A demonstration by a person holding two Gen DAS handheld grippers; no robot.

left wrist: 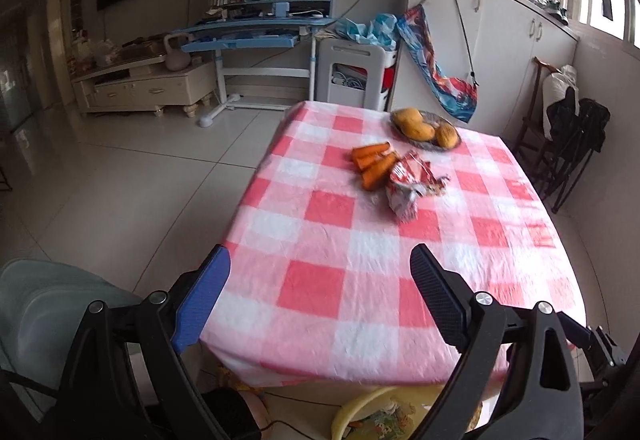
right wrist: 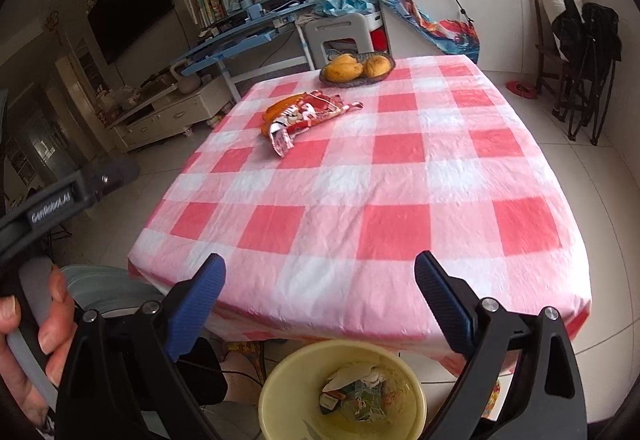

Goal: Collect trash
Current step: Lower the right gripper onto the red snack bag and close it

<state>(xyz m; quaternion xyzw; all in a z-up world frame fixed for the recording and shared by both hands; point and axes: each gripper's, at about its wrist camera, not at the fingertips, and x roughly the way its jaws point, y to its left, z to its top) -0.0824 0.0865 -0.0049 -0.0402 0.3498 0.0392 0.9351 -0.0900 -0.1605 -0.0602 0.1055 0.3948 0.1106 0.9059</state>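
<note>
Checked red-and-white cloth covers the table [right wrist: 400, 168] that fills the middle of both wrist views. At the bottom of the left view, the left gripper [left wrist: 320, 264] has its jaws spread wide over the table's near edge, holding nothing. The right gripper [right wrist: 320, 272] is likewise spread and empty at the bottom of its view, and directly below it a yellow bin [right wrist: 340, 396] sits on the floor with scraps inside. A hand [right wrist: 28, 340] at the lower left of the right view grips a handle. Further up the frame, a crumpled red wrapper [left wrist: 408, 186] [right wrist: 308, 114] lies on the cloth, touching the carrots [left wrist: 372, 160]. Beyond them, near the table's far edge, a bowl [right wrist: 358, 68] holds yellow fruit.
</note>
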